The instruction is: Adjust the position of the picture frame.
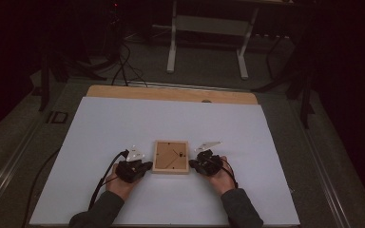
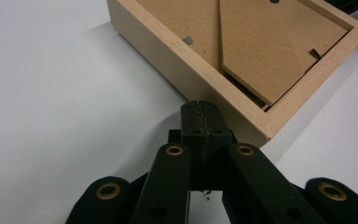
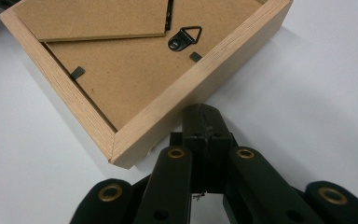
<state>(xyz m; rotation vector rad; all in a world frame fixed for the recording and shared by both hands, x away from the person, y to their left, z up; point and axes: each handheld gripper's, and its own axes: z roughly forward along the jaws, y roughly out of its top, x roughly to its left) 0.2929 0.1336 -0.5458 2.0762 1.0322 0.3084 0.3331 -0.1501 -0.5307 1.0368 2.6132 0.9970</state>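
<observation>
Work on the wooden picture frame (image 1: 170, 156) looks to be at its very start, an approach rather than a grip: the frame lies back-side up at the centre of the high view, on the white sheet (image 1: 123, 123) that covers the table, and neither tool holds it. Left gripper (image 1: 145, 167) sits just left of the frame in that view, its jaws pressed together with nothing between them; in the left gripper view the closed tips (image 2: 200, 114) come right up against the frame's pale outer side wall near a lower corner, though contact is hard to confirm. Right gripper (image 1: 193, 165) mirrors it on the frame's right, jaws likewise shut and empty, tips (image 3: 201, 119) close against the side wall. Both hands rest low near the bottom of the high view, forearms entering from the bottom edge and angled inward, grippers pointing at the frame from either side. Next, I judge, the jaws must spread before anything can be pinched, perhaps the fibreboard stand (image 2: 279, 46), a small retaining tab (image 3: 77, 72) or the hanger ring (image 3: 184, 36).
</observation>
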